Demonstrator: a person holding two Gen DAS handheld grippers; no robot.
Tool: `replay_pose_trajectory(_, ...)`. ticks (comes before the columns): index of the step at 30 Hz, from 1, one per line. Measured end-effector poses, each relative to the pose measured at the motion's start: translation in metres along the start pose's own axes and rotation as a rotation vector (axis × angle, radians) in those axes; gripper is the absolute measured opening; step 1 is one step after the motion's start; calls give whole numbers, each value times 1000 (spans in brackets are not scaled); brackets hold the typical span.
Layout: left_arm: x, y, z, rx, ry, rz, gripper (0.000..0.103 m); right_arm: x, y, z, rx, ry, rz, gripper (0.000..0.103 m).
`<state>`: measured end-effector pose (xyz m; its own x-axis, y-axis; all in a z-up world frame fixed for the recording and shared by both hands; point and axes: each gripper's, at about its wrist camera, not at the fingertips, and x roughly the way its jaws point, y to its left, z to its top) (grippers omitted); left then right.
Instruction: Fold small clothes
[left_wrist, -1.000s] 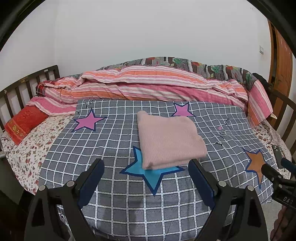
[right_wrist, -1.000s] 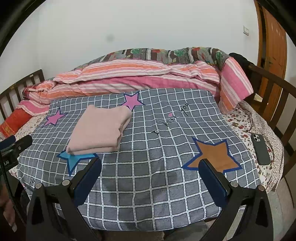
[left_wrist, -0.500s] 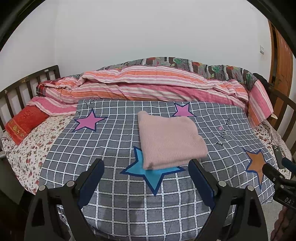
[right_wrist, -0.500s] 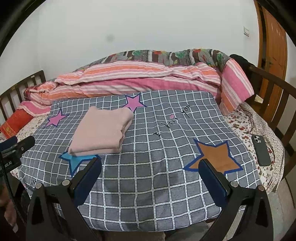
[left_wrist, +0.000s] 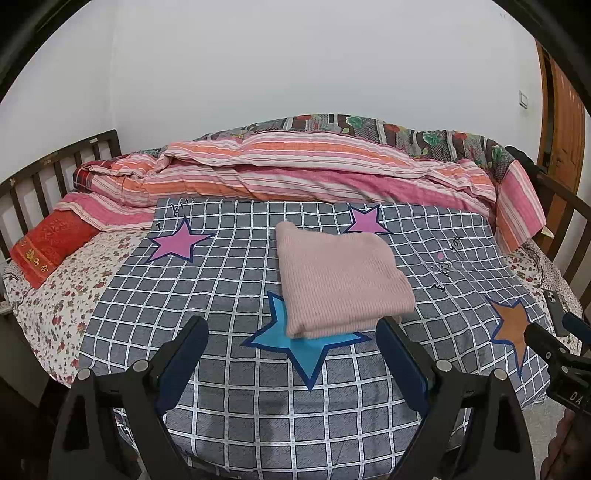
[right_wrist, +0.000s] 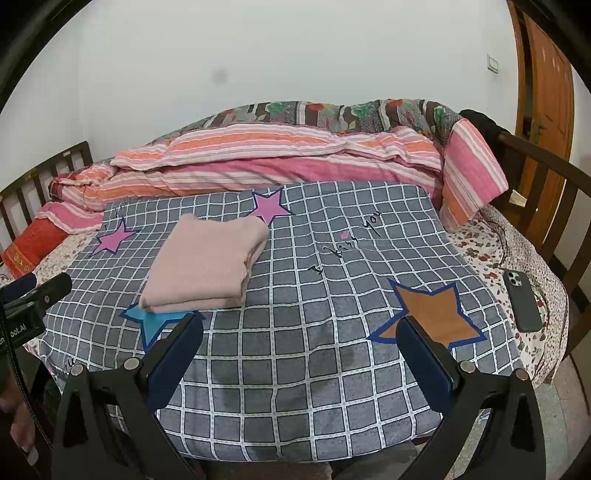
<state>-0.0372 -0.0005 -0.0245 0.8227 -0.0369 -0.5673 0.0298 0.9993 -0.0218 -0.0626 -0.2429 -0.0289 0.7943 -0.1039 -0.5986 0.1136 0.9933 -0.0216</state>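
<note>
A pink knitted garment (left_wrist: 340, 280) lies folded into a neat rectangle on the grey checked star-print blanket (left_wrist: 229, 280), partly over a blue star. It also shows in the right wrist view (right_wrist: 207, 266), left of centre. My left gripper (left_wrist: 291, 354) is open and empty, held back from the bed's front edge, just short of the garment. My right gripper (right_wrist: 301, 350) is open and empty, held over the blanket's front edge, to the right of the garment.
A rolled pink and orange striped duvet (left_wrist: 295, 173) lies along the back. A red pillow (left_wrist: 51, 243) sits at the left by the wooden headboard (left_wrist: 48, 173). A dark phone (right_wrist: 522, 299) lies on the floral sheet at the right. A wooden door (right_wrist: 546, 103) stands at the far right.
Both grippers have drifted back slightly from the bed. The garment lies still and both grippers stay open.
</note>
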Motion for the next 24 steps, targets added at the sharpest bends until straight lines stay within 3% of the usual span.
replay_pose_trajectory(24, -3, 2, 3, -1, -3, 1, 92, -2, -2, 7, 1, -10, 11, 102)
